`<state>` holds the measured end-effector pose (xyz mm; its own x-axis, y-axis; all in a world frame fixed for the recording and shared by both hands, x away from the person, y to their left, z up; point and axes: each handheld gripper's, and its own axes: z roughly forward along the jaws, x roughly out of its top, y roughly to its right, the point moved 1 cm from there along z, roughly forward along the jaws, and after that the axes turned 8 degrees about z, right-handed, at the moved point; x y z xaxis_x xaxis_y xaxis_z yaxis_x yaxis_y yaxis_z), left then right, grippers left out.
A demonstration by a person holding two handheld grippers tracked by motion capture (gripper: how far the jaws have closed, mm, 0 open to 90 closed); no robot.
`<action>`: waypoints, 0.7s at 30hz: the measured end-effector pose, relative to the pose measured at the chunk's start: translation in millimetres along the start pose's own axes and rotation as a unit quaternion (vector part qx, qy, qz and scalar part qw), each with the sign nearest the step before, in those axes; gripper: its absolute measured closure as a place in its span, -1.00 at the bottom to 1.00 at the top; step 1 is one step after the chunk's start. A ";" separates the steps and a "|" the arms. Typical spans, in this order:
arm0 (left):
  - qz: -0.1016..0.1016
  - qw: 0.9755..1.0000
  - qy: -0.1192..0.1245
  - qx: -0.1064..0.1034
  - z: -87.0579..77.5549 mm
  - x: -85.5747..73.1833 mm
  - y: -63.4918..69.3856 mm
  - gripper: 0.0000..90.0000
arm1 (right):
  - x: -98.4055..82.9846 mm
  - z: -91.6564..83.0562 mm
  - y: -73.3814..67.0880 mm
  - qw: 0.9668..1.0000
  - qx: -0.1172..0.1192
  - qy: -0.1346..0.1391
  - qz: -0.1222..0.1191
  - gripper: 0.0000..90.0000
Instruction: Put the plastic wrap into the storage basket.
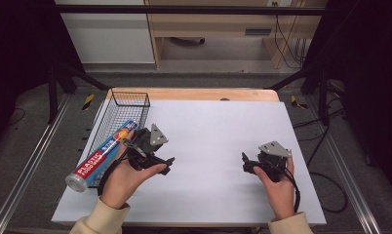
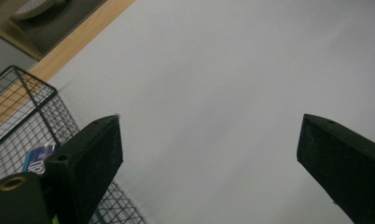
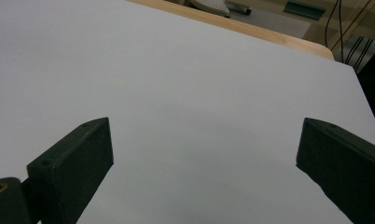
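1. The roll (image 1: 102, 156) lies slanted in the basket (image 1: 130, 97), one end over the near rim, because it is longer than the basket.
2. My left gripper (image 1: 167, 165) is beside it, jaws apart and empty.
3. My right gripper (image 1: 246, 163) rests wide open on the table (image 1: 208, 131).

Each hand-held gripper, the left hand-held gripper (image 1: 166, 165) and the right hand-held gripper (image 1: 246, 163), is black with two thick, flat jaws. A grey three-cornered plate sits on top. A black cable hangs behind. The person's sleeves are cream.
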<state>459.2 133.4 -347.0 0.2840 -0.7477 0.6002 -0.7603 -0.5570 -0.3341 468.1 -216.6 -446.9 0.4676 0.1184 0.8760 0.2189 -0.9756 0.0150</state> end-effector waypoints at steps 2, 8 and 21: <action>0.002 1.000 0.010 -0.004 3.1 2.8 3.5 -0.85 | -0.4 -1.3 1.9 1.000 0.001 0.002 0.003 -0.91; 0.007 0.999 0.032 -0.014 9.7 7.5 10.1 -0.86 | -1.6 -4.5 5.6 1.000 -0.001 0.003 0.008 -0.91; 0.017 0.999 0.034 -0.034 33.5 1.0 27.4 -0.89 | -13.8 -16.4 11.9 1.000 0.009 -0.010 0.003 -0.91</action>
<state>458.3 105.3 -379.8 0.2201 -0.7381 0.6378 -0.8070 -0.5051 -0.3061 450.2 -232.8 -450.9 0.4861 0.1164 0.8661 0.2317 -0.9728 0.0007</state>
